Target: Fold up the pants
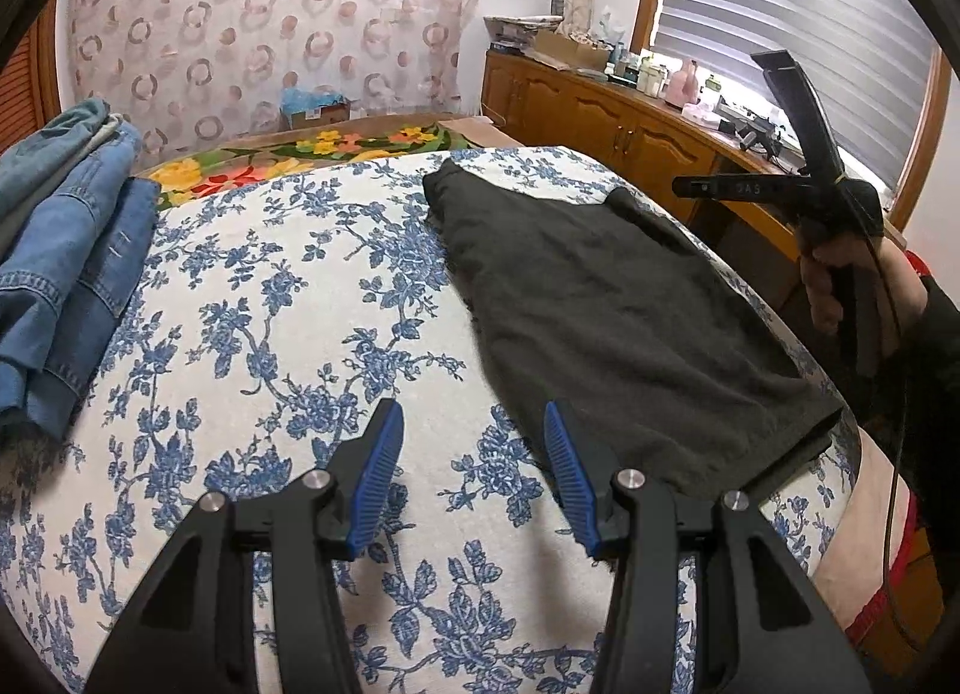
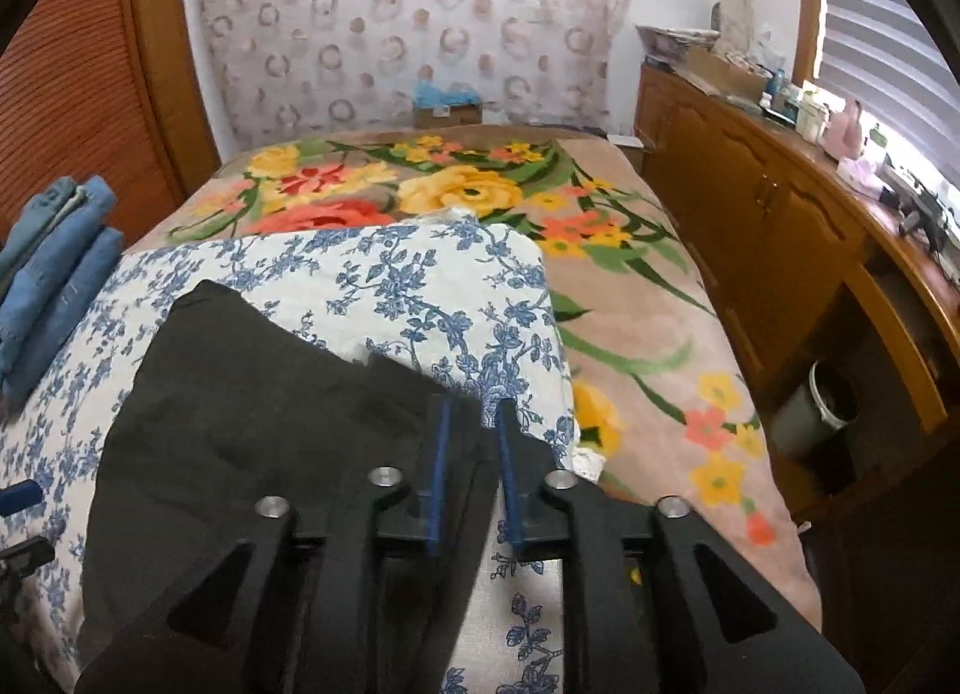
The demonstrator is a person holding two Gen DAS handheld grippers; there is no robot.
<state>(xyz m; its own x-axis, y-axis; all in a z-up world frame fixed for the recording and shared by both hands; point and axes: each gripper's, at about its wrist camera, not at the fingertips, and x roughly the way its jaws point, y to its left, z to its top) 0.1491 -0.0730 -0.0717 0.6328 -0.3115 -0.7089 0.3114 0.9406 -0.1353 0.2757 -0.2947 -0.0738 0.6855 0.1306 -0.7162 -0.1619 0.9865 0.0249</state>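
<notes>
While black pants [image 1: 606, 322] overhang the bed's right edge, left gripper [image 1: 474, 478] hovers.

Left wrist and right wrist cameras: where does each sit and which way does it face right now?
Left wrist: on the left hand-held gripper, angled down over the floral cover; black pants to its right; right hand-held gripper and hand show.
Right wrist: on the right hand-held gripper, above the pants' right edge, facing the curtain.
Shared: pants, folded jeans, cabinet.

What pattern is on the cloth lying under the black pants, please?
Blue flowers and leaves on white cloth beneath the pants; clearest in the left wrist view.
</notes>
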